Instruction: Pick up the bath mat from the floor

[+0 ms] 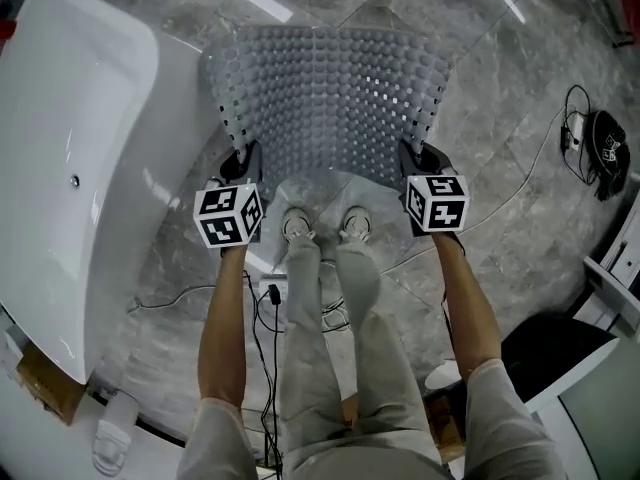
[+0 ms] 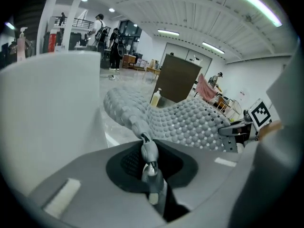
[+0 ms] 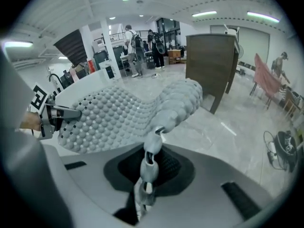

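The grey, bumpy, perforated bath mat [image 1: 330,98] hangs lifted off the floor, stretched between both grippers in the head view. My left gripper [image 1: 240,163] is shut on the mat's near left corner, and my right gripper [image 1: 420,160] is shut on its near right corner. In the left gripper view the mat [image 2: 185,120] runs away from the pinched edge at the left gripper [image 2: 145,144], with the other gripper seen at the far end. In the right gripper view the mat [image 3: 123,113] sags from the right gripper [image 3: 154,141] toward the left one.
A white bathtub [image 1: 70,158] stands at the left, close to the mat. The person's feet [image 1: 320,226] are on the grey marble floor below the mat. Cables and a black device [image 1: 605,153] lie at the right; a dark cabinet [image 3: 211,63] stands behind.
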